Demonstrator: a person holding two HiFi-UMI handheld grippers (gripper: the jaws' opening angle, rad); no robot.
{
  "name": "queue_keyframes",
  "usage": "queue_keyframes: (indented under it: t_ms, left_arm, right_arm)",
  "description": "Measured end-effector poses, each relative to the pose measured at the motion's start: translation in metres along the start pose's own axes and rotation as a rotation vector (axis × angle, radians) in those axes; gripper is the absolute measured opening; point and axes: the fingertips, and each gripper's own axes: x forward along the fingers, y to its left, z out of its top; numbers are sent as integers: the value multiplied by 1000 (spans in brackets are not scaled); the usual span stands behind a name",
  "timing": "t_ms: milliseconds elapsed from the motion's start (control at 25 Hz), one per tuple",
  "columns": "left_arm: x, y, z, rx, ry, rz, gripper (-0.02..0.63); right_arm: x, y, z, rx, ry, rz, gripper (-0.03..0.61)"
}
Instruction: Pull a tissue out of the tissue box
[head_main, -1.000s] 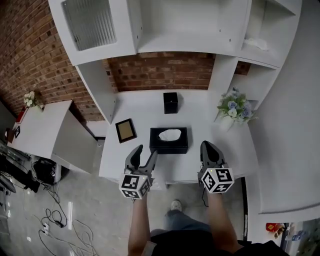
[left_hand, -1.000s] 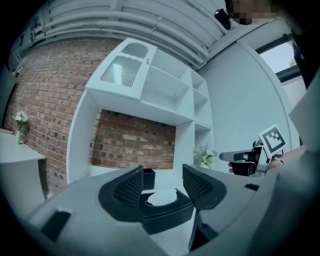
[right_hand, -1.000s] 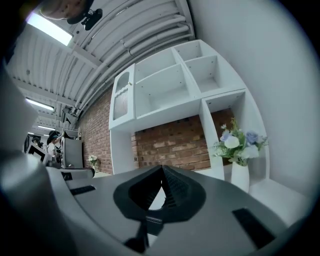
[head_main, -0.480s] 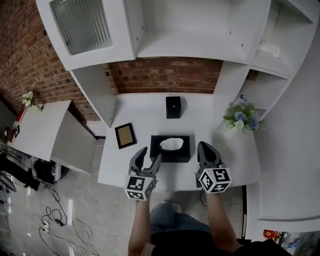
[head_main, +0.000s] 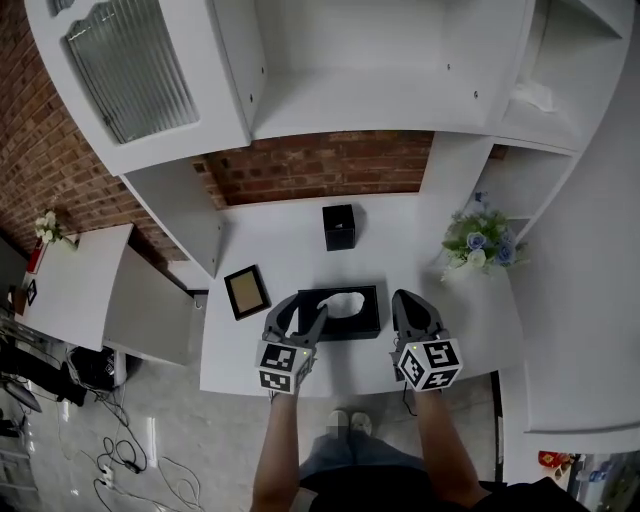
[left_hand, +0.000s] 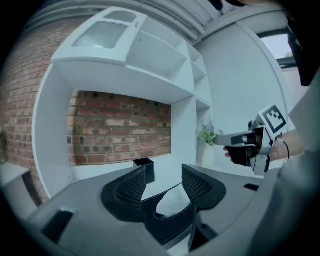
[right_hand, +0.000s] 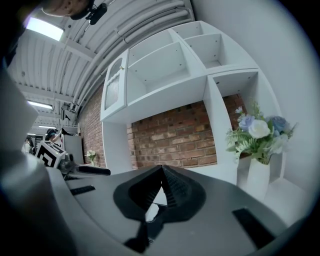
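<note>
Tissue box (head_main: 366, 322): black, near the front edge of the white desk (head_main: 290, 240), about centre. A white tissue (head_main: 345, 302) pokes up through the top slot.

My left gripper (head_main: 300, 310) hangs over the box's near-left corner with its jaws spread wide and nothing pinched. In the left gripper view the tissue tuft sits just beyond the jaws, lined up with the gap. My right gripper (head_main: 408, 305) is just right of the box, jaws pressed together and empty.

Step in hand, as I read it, is closing in for the pinch; nothing has been pulled yet.

To do it well:
- Ease the left gripper forward and a little down until both pads straddle the tuft.
- Bite only the upper tissue, clear of the slot rim.
- Pull straight up, slowly.

The box looks light and may lift with the sheet. I'd rest the shut right gripper on the box's right edge to pin it.

Further out: picture frame (head_main: 246, 291) left of the box, small black cube holder (head_main: 339, 226) far centre, flower vase (head_main: 478, 240) far right. All are well apart from the pull path.
</note>
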Motion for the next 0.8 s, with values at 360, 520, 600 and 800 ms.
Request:
queue_keyframes:
  t_ms: [360,520,600,800]
  left_arm:
    - [47,-18,-31,364,394,-306,212]
    - [60,-22,-55,446,543,-401,207]
    - [66,-22,-71,488,619,-433,206]
    - [78,-21,-98,483,724,-452,173]
  right_arm:
    - [10,-8,-9,21,16,-10,-2]
    - [14,-13,-10,22,18,-24,-2]
    - [16,-18,-10,15,21,-29,-2]
    - [15,-30,-11,20,27,-48,-2]
